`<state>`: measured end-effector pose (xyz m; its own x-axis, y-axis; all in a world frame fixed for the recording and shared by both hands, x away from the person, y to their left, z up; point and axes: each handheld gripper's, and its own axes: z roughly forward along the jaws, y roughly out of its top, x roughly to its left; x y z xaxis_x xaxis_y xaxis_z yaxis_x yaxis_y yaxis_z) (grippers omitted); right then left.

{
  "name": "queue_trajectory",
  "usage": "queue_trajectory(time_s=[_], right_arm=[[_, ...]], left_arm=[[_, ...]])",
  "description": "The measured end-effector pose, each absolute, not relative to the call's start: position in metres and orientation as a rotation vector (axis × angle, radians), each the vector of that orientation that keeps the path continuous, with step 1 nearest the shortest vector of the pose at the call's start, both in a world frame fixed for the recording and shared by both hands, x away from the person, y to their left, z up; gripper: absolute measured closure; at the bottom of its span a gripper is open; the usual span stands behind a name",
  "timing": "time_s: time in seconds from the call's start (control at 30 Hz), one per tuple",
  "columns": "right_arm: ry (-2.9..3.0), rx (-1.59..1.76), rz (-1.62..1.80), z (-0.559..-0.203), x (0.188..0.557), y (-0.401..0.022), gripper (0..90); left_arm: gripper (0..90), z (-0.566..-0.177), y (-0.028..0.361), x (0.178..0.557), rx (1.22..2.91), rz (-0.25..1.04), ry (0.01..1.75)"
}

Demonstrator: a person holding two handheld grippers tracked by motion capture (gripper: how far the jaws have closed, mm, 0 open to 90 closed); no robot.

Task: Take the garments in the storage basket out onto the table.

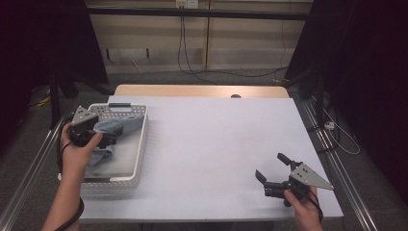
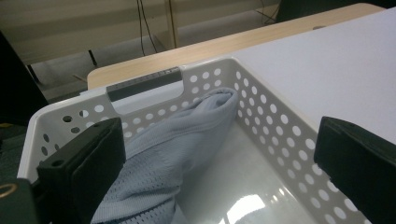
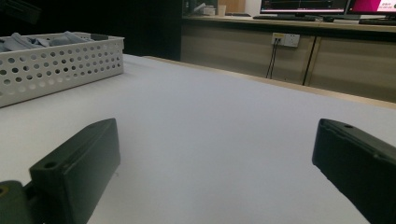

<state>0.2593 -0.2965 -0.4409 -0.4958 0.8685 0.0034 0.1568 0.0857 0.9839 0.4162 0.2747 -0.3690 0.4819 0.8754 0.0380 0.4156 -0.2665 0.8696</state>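
Note:
A white perforated basket (image 1: 143, 139) stands at the table's left side, and a grey-blue cloth (image 1: 115, 126) lies crumpled in it. My left gripper (image 1: 111, 135) hovers over the basket's left part, pointing right over the cloth. In the left gripper view the jaws stand wide apart, so the left gripper (image 2: 222, 135) is open. The cloth (image 2: 173, 149) lies below them against the basket's far wall (image 2: 261, 79). My right gripper (image 1: 269, 165) is open near the table's front right corner, just above the white tabletop. That gripper (image 3: 217, 130) has nothing between its jaws; the basket (image 3: 60, 65) is far off.
The white tabletop (image 1: 216, 144) stretches between basket and right gripper. A wooden strip (image 1: 202, 90) borders its far edge. Metal rails (image 1: 327, 144) run along both sides, black curtains hang left and right, and cables (image 1: 192, 72) lie on the floor behind.

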Motion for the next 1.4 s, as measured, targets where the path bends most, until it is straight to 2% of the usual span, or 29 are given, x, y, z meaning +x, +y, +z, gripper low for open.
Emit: queue_trajectory(time_s=[1.4], right_arm=[[1.762, 1.003, 1.458, -0.442, 0.258, -0.296, 0.8]], left_arm=[[3.0, -0.396, 0.303, 0.438, 1.935, 0.667, 1.241]])
